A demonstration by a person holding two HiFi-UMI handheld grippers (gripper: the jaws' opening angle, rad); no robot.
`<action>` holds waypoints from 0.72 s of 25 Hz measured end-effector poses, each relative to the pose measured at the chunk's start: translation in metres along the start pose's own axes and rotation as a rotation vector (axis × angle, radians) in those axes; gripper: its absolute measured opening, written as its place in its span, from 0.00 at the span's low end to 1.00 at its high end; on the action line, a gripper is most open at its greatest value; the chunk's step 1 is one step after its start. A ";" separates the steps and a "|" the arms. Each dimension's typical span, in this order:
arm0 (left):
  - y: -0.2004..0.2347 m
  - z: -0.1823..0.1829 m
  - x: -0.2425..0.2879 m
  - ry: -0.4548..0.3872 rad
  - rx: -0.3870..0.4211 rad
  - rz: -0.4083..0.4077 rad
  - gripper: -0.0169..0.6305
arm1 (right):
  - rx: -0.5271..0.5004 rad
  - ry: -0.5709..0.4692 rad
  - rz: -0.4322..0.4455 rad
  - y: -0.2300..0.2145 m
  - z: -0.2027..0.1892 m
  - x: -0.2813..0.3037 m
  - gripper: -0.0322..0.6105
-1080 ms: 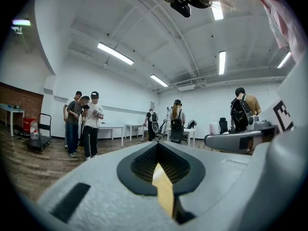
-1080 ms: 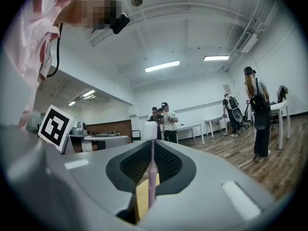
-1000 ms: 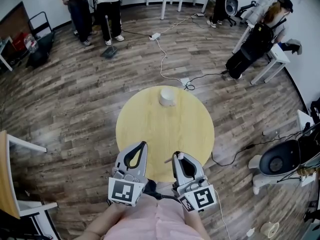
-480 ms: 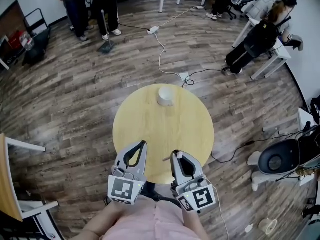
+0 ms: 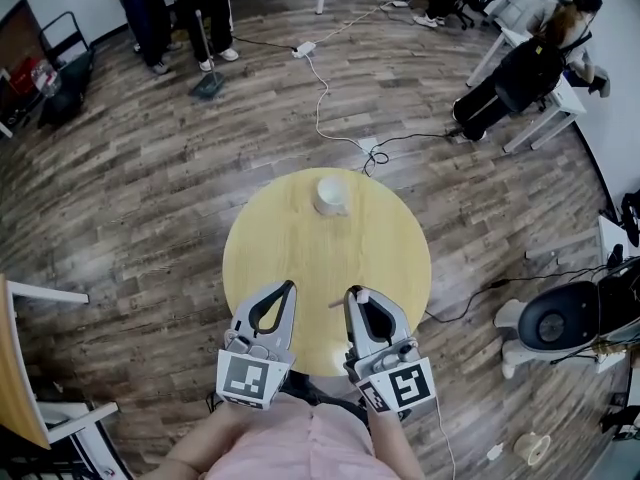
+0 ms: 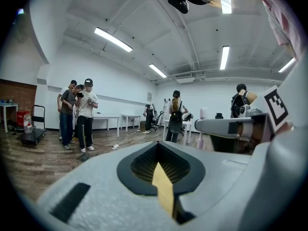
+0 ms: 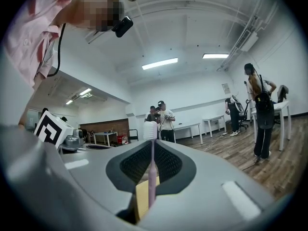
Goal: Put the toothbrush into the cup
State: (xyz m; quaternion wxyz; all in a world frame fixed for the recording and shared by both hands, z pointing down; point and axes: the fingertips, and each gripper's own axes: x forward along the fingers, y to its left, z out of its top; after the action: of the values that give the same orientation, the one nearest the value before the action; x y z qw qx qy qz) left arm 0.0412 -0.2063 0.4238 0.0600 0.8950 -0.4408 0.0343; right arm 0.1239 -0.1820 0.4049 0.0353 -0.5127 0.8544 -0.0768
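asker: starting at the left, how does the left gripper [image 5: 287, 288] stand?
watcher: it hangs over the near edge of the round yellow table [image 5: 262, 253], pointing away from the person. its jaws are pressed together with nothing between them; only a sliver of the tabletop shows through the slot.
asker: and just to its right?
watcher: the right gripper [image 5: 356, 294] is beside it, also over the near edge and pointing the same way. its jaws are clenched on the pink toothbrush [image 7: 152, 170], gripping the handle. the brush stands upright in the right gripper view, with the white bristle head poking up past the jaw tips.
asker: where is the cup?
watcher: the cup [image 5: 332, 194] is white and stands upright near the far edge of the table, about in the middle. it is well apart from both grippers, with bare tabletop between. the toothbrush is nowhere near it.
asker: anything around the table?
watcher: wood floor all round, people standing [image 5: 205, 3] at the far left, a white cable [image 5: 322, 108] running across the floor beyond the table, and a seated person [image 5: 525, 73] at the far right.
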 end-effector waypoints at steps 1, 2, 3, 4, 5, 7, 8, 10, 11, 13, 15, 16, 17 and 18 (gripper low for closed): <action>0.002 -0.001 0.002 0.002 -0.003 0.001 0.02 | -0.006 0.002 0.001 -0.002 0.000 0.005 0.09; 0.005 -0.004 0.004 0.011 -0.007 0.002 0.02 | -0.012 0.003 0.002 -0.004 0.000 0.010 0.09; 0.007 -0.007 0.006 0.025 -0.014 0.003 0.02 | -0.018 0.005 0.002 -0.007 0.001 0.015 0.09; 0.010 -0.009 0.009 0.033 -0.020 0.004 0.02 | -0.024 0.007 0.002 -0.010 0.001 0.021 0.09; 0.013 -0.009 0.012 0.028 -0.023 0.005 0.02 | -0.030 0.008 0.000 -0.014 0.001 0.027 0.09; 0.019 -0.010 0.018 0.020 -0.030 0.008 0.02 | -0.040 0.008 -0.004 -0.022 0.002 0.040 0.09; 0.021 -0.012 0.021 0.024 -0.033 0.008 0.02 | -0.044 0.007 -0.007 -0.027 0.002 0.046 0.09; 0.025 -0.017 0.028 0.036 -0.038 0.007 0.02 | -0.053 0.005 -0.011 -0.037 0.003 0.059 0.09; 0.027 -0.019 0.032 0.042 -0.040 0.005 0.02 | -0.057 0.003 -0.013 -0.042 0.003 0.065 0.09; 0.031 -0.024 0.041 0.050 -0.040 0.002 0.02 | -0.066 0.000 -0.018 -0.051 0.005 0.077 0.09; 0.036 -0.027 0.050 0.054 -0.041 -0.001 0.02 | -0.071 -0.002 -0.023 -0.060 0.004 0.090 0.09; 0.039 -0.029 0.055 0.055 -0.045 -0.001 0.02 | -0.072 -0.003 -0.025 -0.064 0.004 0.096 0.09; 0.042 -0.029 0.060 0.055 -0.050 -0.001 0.02 | -0.071 -0.002 -0.027 -0.069 0.002 0.102 0.09; 0.044 -0.030 0.065 0.055 -0.054 -0.001 0.02 | -0.069 0.000 -0.030 -0.073 0.001 0.109 0.09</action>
State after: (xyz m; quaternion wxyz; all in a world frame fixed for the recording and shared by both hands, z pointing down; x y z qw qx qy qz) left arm 0.0455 -0.2799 0.4642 0.0961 0.8920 -0.4392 0.0470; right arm 0.1367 -0.3117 0.4186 0.0167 -0.5262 0.8488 -0.0478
